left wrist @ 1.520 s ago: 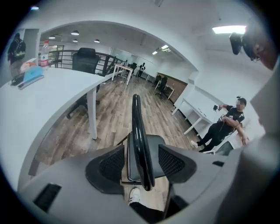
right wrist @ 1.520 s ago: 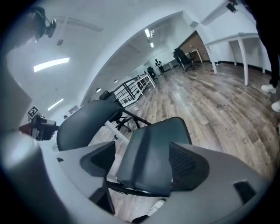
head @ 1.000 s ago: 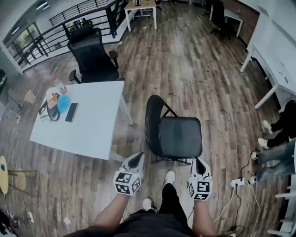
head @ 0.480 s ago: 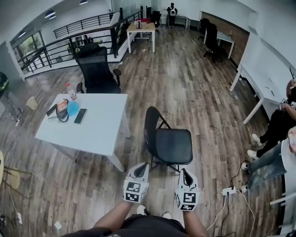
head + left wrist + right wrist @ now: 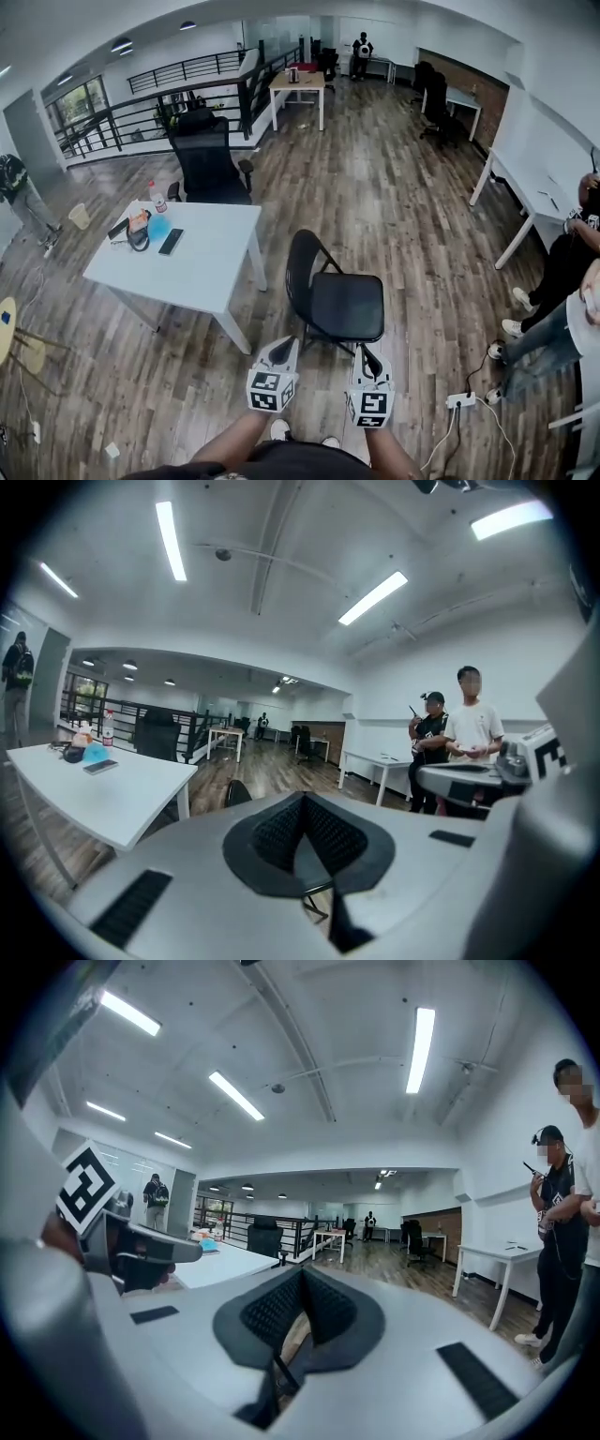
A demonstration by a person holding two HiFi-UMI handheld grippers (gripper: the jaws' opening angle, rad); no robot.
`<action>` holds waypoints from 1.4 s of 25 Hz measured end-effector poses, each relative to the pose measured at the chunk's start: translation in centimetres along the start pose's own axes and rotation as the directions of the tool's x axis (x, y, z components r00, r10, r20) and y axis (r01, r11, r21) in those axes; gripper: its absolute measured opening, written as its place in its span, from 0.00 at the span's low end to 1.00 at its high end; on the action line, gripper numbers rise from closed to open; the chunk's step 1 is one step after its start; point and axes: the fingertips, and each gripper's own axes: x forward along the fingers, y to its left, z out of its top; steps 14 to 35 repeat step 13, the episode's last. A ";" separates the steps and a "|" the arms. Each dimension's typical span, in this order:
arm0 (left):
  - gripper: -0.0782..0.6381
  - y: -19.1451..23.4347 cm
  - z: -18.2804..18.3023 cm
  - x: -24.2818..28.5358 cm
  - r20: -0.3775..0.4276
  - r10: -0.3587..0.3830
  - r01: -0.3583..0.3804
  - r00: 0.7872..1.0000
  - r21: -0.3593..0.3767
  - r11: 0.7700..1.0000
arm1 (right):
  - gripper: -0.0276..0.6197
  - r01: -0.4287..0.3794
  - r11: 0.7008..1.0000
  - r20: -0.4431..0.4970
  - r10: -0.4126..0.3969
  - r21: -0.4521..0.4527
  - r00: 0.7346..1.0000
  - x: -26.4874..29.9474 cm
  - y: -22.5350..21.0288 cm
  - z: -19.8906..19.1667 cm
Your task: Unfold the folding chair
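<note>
Folding chair (image 5: 349, 306): stands unfolded on wood floor (image 5: 403, 216), just right of white table (image 5: 202, 262), ahead of both grippers. Backrest at left, seat facing right.

Left gripper (image 5: 283, 345), right gripper (image 5: 367, 352): jaws together, empty.

Shows whole in head view only; gripper views give slivers behind jaws.

A dark wood-plank floor (image 5: 394, 216) runs through an open office. A white table (image 5: 202, 272) stands at the left, with a black office chair (image 5: 208, 159) just behind it. A black railing (image 5: 131, 117) lines the far left, and a white desk (image 5: 534, 187) stands along the right wall. Strip lights (image 5: 172, 538) glow on the white ceiling.
</note>
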 end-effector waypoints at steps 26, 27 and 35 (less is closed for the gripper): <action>0.12 -0.2 2.4 -0.1 0.047 0.015 -0.017 0.999 0.040 0.999 | 0.06 0.010 0.999 0.039 -0.012 0.033 0.999 0.0 -0.7 2.3; 0.12 -0.2 2.4 -0.1 0.047 0.015 -0.017 0.999 0.040 0.999 | 0.06 0.010 0.999 0.039 -0.012 0.033 0.999 0.0 -0.7 2.3; 0.12 -0.2 2.4 -0.1 0.047 0.015 -0.017 0.999 0.040 0.999 | 0.06 0.010 0.999 0.039 -0.012 0.033 0.999 0.0 -0.7 2.3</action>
